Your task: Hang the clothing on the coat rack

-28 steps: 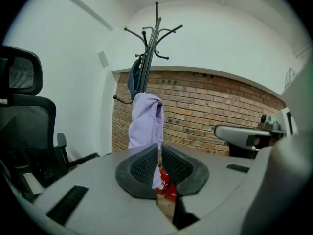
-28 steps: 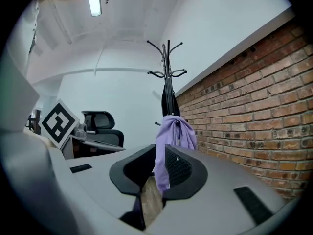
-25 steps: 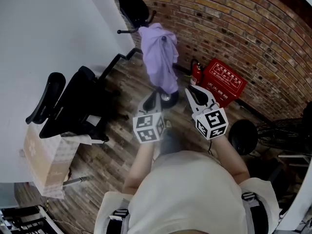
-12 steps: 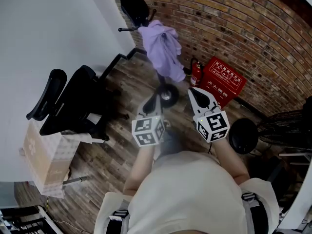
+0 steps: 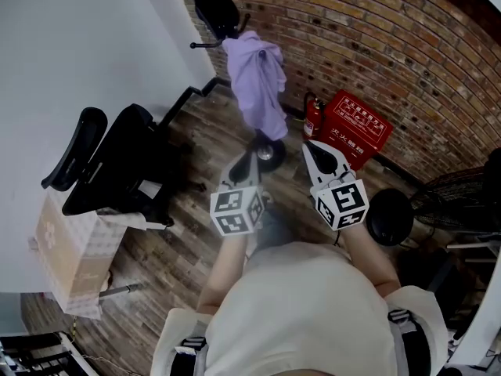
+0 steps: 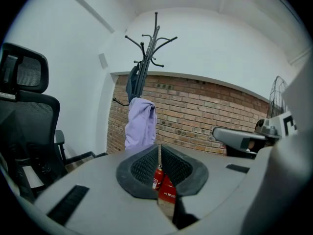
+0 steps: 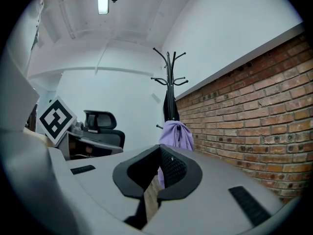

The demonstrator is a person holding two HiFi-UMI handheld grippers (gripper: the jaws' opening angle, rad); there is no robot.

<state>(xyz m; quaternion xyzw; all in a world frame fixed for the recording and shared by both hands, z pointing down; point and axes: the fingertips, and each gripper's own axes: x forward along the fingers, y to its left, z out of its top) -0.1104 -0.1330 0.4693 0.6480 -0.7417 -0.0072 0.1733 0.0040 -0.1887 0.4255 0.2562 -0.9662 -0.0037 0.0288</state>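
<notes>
Head view, from left to right. A black office chair [image 5: 117,171] stands on the wooden floor [image 5: 180,241] by the white wall, with a cardboard box [image 5: 66,257] just beside it. Right of the chair the coat rack [image 5: 205,47] rises at the foot of the brick wall [image 5: 391,45]; a dark garment [image 5: 211,2] hangs high on it. The lilac garment [image 5: 258,84] is draped over a lower hook, its long axis running straight down the pole, top bunched at the hook and hem pointing towards the rack's base [image 5: 268,153]. In the left gripper view it hangs equally plumb [image 6: 140,124] beneath the branching hooks. Nearer the person, well apart from the garment, the left gripper [image 5: 245,157] points at the rack; its ribbed pads meet edge to edge [image 6: 160,151], with nothing between them. Just beside it the right gripper [image 5: 311,147] points the same way, its jaws likewise closed together and empty [image 7: 159,153]; the garment shows beyond its tips, untouched. Neither tool touches the rack. Further right a fire extinguisher [image 5: 315,117] and a red box [image 5: 356,131] rest against the brickwork.
</notes>
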